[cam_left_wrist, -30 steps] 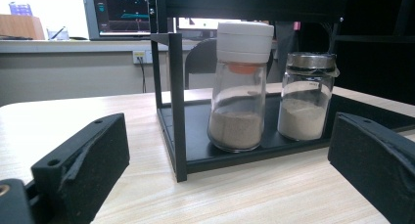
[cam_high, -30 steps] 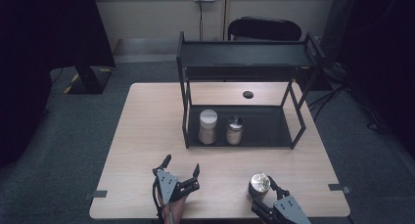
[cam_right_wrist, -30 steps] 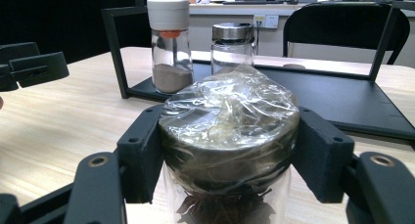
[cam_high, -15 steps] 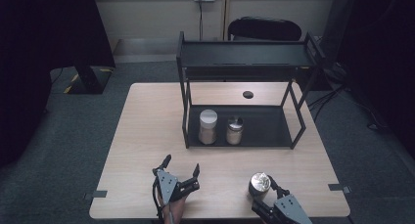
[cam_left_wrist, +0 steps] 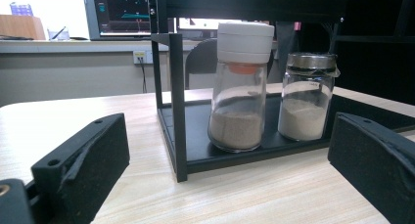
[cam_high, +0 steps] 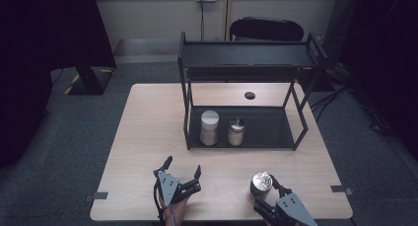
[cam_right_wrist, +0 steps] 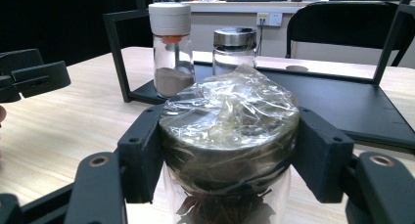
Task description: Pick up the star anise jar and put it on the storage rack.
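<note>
At the near right edge of the surface (cam_high: 148, 137), the right hand-held gripper (cam_high: 266, 194) clamps a foil-capped jar (cam_high: 260, 184). Left of it, the left hand-held gripper (cam_high: 183, 171) stands wide, empty. Farther off, two jars sit in the black rack (cam_high: 246, 63).

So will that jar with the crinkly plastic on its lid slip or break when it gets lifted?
The jar looks like glass, so a drop would probably crack it. The right gripper clamps it by the lid, where the plastic wrap may be a bit slippery. It seems tall and narrow, so a push could tip it.
</note>
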Demonstrator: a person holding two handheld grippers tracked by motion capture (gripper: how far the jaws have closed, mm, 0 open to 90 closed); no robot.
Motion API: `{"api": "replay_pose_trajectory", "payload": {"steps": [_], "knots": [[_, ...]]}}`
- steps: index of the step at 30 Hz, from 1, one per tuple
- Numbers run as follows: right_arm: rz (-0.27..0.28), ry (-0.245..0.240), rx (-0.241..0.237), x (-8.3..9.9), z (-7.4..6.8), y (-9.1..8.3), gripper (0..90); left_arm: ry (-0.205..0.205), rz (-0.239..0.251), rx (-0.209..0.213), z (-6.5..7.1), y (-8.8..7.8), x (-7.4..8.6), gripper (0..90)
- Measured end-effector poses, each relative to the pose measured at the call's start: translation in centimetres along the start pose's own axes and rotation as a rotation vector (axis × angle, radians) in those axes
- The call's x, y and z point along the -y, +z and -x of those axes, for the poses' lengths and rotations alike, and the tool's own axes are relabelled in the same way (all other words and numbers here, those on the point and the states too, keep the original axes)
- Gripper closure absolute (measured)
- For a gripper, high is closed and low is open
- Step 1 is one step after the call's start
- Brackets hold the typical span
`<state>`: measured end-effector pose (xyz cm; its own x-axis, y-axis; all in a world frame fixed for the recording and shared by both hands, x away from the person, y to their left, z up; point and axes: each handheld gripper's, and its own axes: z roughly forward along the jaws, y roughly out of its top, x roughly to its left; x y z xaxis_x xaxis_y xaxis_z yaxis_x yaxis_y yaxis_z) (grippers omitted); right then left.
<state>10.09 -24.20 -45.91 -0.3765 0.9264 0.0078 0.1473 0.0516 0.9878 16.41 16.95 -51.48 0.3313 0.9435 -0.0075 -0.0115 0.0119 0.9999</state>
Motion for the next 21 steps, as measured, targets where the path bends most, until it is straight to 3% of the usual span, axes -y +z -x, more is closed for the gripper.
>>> {"api": "replay_pose_trajectory", "payload": {"steps": [21], "knots": [[0.005,-0.040,-0.032,-1.8,0.8,1.1,34.6,0.000,0.000,-0.001,0.0,0.0,0.0,1.3]]}}
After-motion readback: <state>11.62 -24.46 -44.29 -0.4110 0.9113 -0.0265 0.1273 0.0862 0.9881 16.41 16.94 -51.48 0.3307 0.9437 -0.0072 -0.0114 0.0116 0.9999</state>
